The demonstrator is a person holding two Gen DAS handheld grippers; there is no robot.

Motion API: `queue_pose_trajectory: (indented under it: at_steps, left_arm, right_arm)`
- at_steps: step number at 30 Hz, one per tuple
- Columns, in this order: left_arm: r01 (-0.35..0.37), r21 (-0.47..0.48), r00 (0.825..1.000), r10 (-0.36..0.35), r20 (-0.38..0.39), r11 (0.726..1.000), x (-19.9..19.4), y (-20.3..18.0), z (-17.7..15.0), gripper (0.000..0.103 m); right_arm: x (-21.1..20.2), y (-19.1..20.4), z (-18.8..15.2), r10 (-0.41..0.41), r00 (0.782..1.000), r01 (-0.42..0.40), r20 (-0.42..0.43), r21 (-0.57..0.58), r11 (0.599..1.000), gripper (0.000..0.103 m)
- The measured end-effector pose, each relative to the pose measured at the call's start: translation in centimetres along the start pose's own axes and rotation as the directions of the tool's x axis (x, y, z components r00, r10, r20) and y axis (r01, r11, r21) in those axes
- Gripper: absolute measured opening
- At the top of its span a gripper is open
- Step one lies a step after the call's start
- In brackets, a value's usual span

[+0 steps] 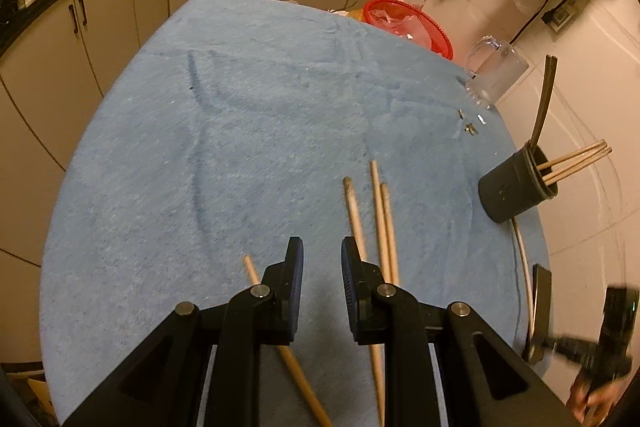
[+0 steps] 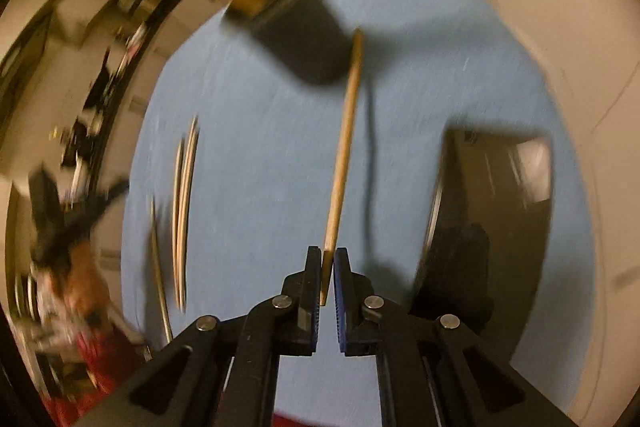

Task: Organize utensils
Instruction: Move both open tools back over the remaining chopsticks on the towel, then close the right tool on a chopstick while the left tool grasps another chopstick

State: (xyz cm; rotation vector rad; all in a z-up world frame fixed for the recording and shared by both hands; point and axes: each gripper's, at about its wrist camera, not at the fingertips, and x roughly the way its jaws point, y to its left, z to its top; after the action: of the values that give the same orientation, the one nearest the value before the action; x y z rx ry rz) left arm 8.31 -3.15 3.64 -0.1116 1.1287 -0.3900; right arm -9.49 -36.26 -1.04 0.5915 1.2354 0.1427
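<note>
A: Where is the thin, pale wooden chopstick [image 2: 343, 151]?

B: Pinched at its near end by the right gripper [image 2: 328, 261], its fingers drawn narrow around it. The stick juts forward above the blue cloth-covered counter [image 2: 256, 155], its far tip pointing toward the dark cylindrical utensil holder [image 2: 304, 39]. That view is smeared by blur, so I cannot tell how near the tip is to the holder.

A: How will it handle?

B: My guess is light, stiff and smooth. Held so close to the end, it may pivot between the pads; a hold nearer the middle would steady it.

A: What else is left?

B: Four more loose wooden chopsticks [image 1: 385, 227] lie on the blue counter [image 1: 200, 147] around the left gripper [image 1: 322, 251], whose fingers stand apart with nothing between them. One stick passes under its left finger, three lie by its right finger.

A: And the holder?

B: In the left view the dark holder [image 1: 516, 187] stands near the counter's right edge, already carrying a few chopsticks and a long dark utensil [image 1: 545, 103]. Farther back sit a clear glass mug [image 1: 496, 71] and a red mesh basket [image 1: 412, 27].
</note>
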Motion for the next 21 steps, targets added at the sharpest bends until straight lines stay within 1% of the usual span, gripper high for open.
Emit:
queue_pose_trajectory:
  at_steps: [2,4,6,7,9,11,13,15,18,19,21]
  left_arm:
    - [-0.001,0.003,1.0,0.001,-0.006,1.0,-0.1,0.4,-0.3,0.02]
    - [-0.006,0.001,1.0,0.006,-0.008,1.0,-0.3,0.7,-0.5,0.023]
    - [-0.007,-0.001,1.0,0.007,-0.005,1.0,-0.3,1.0,-0.7,0.031]
    - [-0.008,-0.002,1.0,0.008,-0.004,1.0,-0.3,1.0,-0.7,0.032]
    - [-0.014,-0.009,1.0,0.014,-0.008,1.0,-0.2,1.2,-0.8,0.032]
    - [-0.013,-0.021,1.0,0.012,-0.019,1.0,-0.1,1.6,-0.9,0.032]
    - [-0.022,-0.035,0.999,0.02,-0.035,0.999,0.2,2.1,-1.0,0.032]
    - [-0.031,-0.058,0.998,0.028,-0.052,0.998,0.5,2.9,-0.9,0.032]
    - [-0.04,-0.084,0.997,0.034,-0.068,0.996,0.9,3.9,-0.8,0.032]
    - [-0.041,-0.088,0.997,0.035,-0.071,0.995,0.9,4.1,-0.8,0.032]
    - [-0.046,-0.103,0.995,0.037,-0.089,0.994,1.4,4.6,-0.7,0.032]
  right_arm:
    - [0.6,1.7,-1.5,0.037,0.998,-0.04,-0.048,-0.058,0.998,0.01]
    - [-0.1,3.1,-1.9,0.04,0.999,-0.045,-0.036,-0.137,0.99,0.011]
    - [-1.6,3.2,-1.1,0.005,0.999,0.0,0.036,-0.146,0.989,0.011]
    - [-1.9,2.7,-0.6,-0.003,0.998,0.011,0.061,-0.138,0.99,0.012]
    - [-2.5,1.9,1.7,-0.052,0.991,0.064,0.126,-0.1,0.993,0.012]
    - [-2.5,1.7,3.3,-0.063,0.988,0.076,0.14,-0.096,0.992,0.012]
    - [-1.5,1.7,5.4,-0.06,0.988,0.072,0.145,-0.084,0.994,0.012]
    - [-0.3,2.5,6.8,-0.056,0.987,0.07,0.151,-0.089,0.994,0.012]
    - [1.4,3.3,8.4,-0.046,0.989,0.059,0.141,-0.089,0.994,0.013]
    - [2.5,3.8,8.9,-0.048,0.989,0.061,0.141,-0.091,0.994,0.014]
    - [4.5,4.9,9.6,-0.094,0.986,0.108,0.134,-0.097,0.989,0.015]
